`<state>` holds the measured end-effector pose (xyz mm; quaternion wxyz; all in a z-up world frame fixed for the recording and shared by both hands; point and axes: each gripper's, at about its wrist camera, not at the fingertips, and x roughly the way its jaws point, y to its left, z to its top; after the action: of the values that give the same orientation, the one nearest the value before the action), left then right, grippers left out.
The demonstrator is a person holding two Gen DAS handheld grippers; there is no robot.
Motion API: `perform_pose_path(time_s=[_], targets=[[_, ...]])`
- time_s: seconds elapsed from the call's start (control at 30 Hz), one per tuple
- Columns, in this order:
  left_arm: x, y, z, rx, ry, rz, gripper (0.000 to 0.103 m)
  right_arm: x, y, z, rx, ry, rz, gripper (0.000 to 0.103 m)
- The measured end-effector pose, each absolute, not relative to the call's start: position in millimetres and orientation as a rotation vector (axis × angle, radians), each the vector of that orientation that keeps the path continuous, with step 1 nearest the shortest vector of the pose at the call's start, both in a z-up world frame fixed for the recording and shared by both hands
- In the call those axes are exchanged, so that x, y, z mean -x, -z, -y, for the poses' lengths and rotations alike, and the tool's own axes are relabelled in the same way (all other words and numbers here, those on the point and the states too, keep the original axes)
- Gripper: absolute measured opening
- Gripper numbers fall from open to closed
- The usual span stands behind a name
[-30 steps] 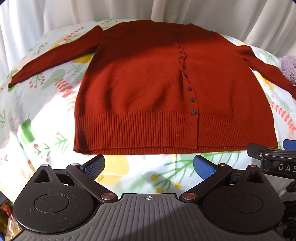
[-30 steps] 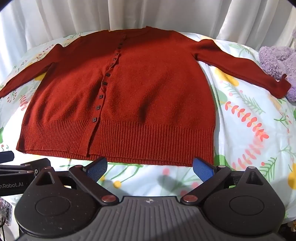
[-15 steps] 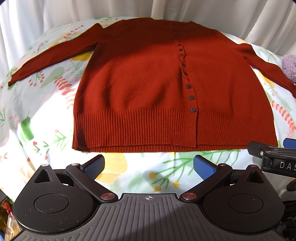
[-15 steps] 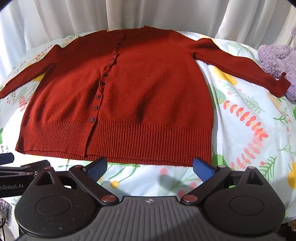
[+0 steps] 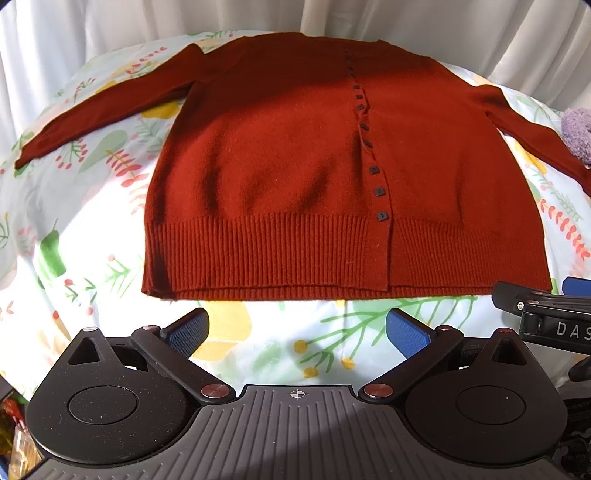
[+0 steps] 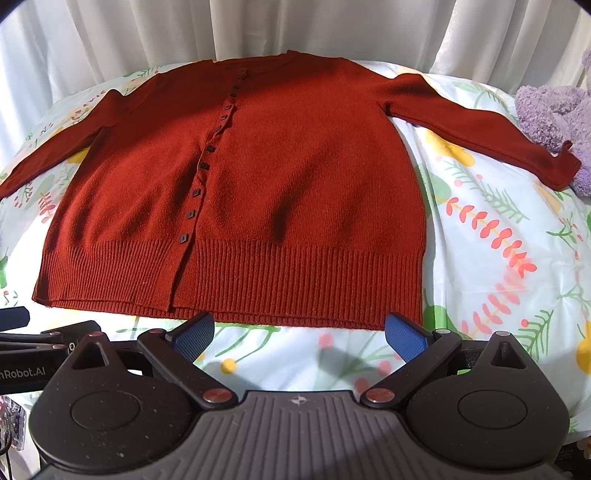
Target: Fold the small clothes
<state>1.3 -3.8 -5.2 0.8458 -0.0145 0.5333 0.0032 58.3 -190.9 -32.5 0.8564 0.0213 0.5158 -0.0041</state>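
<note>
A floral-printed white bed sheet (image 6: 498, 295) carries everything; pale curtains (image 6: 295, 29) hang close behind it. On the sheet a rust-red knitted button-front cardigan (image 6: 295, 177) lies flat, face up, both sleeves spread outward, ribbed hem (image 5: 295, 254) nearest the claws. A fluffy lilac plush toy (image 6: 554, 114) touches the cuff of the sleeve on the right. The left claw (image 5: 295, 332) and right claw (image 6: 299, 334) both hover wide apart and empty, just short of the hem. Probably the first fold is about to begin: pinch each hem corner through both layers, lift evenly. There is bare sheet on both sides for tucking sleeves, though the toy crowds the right.
</note>
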Motion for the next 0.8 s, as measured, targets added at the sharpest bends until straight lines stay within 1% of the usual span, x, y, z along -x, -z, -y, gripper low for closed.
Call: perform_pose_path(time_s=[0.8], targets=[[-6.0,6.2,4.3,0.036,-0.004,-1.148,0.103,-61.3,35.4,193.9,-0.063,0.005,-1.101,0.099]])
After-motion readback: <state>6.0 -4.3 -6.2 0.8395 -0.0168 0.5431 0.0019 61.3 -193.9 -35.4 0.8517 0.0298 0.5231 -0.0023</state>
